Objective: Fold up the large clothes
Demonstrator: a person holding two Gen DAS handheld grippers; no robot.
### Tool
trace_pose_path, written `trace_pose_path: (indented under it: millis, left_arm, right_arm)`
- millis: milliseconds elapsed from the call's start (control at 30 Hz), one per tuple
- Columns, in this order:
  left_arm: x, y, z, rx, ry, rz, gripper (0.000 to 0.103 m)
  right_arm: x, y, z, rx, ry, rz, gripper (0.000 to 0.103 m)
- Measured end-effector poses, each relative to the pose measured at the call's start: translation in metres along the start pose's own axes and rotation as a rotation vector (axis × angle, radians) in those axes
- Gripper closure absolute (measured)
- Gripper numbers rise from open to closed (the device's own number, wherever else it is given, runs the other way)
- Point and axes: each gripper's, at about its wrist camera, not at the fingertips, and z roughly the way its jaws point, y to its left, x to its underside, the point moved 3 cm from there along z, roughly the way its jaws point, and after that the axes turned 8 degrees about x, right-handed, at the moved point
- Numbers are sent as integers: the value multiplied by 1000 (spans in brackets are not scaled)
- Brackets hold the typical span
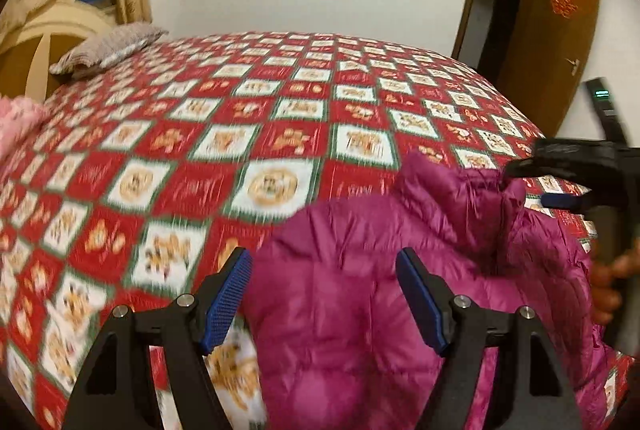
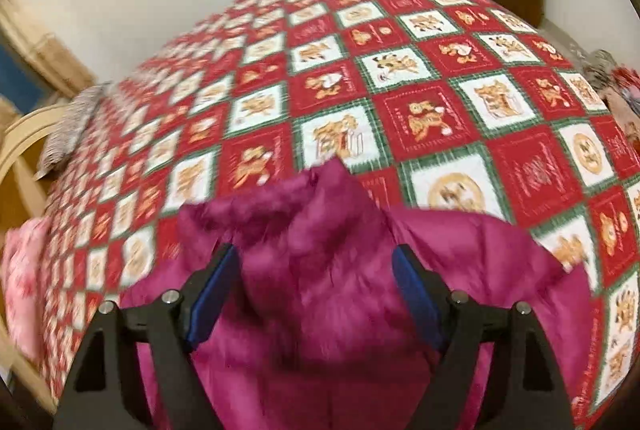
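Observation:
A magenta puffer jacket (image 1: 360, 290) lies bunched on the near part of the bed; it also shows in the right wrist view (image 2: 320, 270). My left gripper (image 1: 324, 294) is open above the jacket, with fabric between its blue pads but not pinched. My right gripper (image 2: 316, 290) is open over the jacket's raised collar part. The right gripper also shows at the right edge of the left wrist view (image 1: 532, 181), where its fingers touch a fold of the jacket.
The bed carries a red, white and green checked quilt (image 1: 248, 133). A grey pillow (image 1: 108, 45) and pink cloth (image 1: 16, 121) lie at its left side. A wooden door (image 1: 552, 41) stands open at the far right. More clothes (image 2: 616, 89) lie at the bed's right edge.

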Motion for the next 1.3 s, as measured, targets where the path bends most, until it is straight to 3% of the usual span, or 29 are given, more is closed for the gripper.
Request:
trace_pose_path:
  millis: [133, 167, 200, 267, 367, 467, 500, 533, 600, 667, 800, 867, 933, 967, 1033, 1067, 1133, 1167, 1200, 1300]
  left_arm:
    - [-10, -12, 7, 6, -6, 76, 28]
    - [-11, -16, 7, 11, -12, 95, 28]
    - [-12, -20, 9, 18, -16, 108, 28]
    - [-15, -28, 13, 38, -13, 123, 28]
    - [-22, -41, 18, 64, -10, 110, 28]
    - [-32, -61, 19, 88, -21, 91, 28]
    - [-35, -70, 20, 94, -18, 97, 28]
    - [-38, -78, 22, 96, -14, 109, 28]
    - [-43, -101, 35, 92, 8, 144, 28]
    - [-48, -116, 52, 62, 35, 152, 28]
    - [-47, -136, 93, 16, 126, 142, 28]
    - [-40, -137, 109, -56, 160, 163, 28]
    - [-29, -127, 116, -108, 183, 155, 61]
    - [-22, -116, 117, -78, 209, 122, 89]
    - [-11, -96, 110, -35, 216, 55, 89]
    - [-6, -86, 102, -32, 189, 42, 89]
    - [4, -70, 89, -28, 164, 21, 89]
    - [10, -62, 84, -20, 157, -9, 89]
    - [15, -55, 81, -9, 153, -41, 89]
    - [29, -43, 82, 10, 124, -122, 89]
  right_arm:
    - [8, 10, 35, 13, 120, -49, 22]
    - [15, 5, 34, 2, 124, -55, 33]
    - [20, -2, 29, -21, 114, -63, 56]
    - [25, -17, 16, -14, 88, -92, 83]
    - [38, -55, 0, 28, 46, -102, 87]
    - [53, -98, 11, 35, 53, -38, 91]
    - [57, -106, 16, 17, 50, -18, 103]
    - [61, -114, 15, -37, 0, 0, 103]
    - [65, -114, 13, -58, -57, -22, 103]
    - [70, -108, 9, -21, -114, -54, 103]
    - [73, -105, 5, -1, -157, -74, 103]
    - [71, -110, 6, -42, -154, -50, 102]
    - [70, -114, 8, -66, -154, -33, 101]
    - [70, -115, 8, -78, -154, -29, 100]
    - [68, -112, 6, -106, -156, -17, 94]
    - [67, -113, 0, -130, -175, 2, 86]
    - [65, -113, -16, -165, -230, 22, 60]
    - [64, -112, -27, -175, -266, 27, 39]
    - [60, -109, -42, -171, -316, 26, 23]
    - [39, -88, -66, -171, -351, -24, 15]
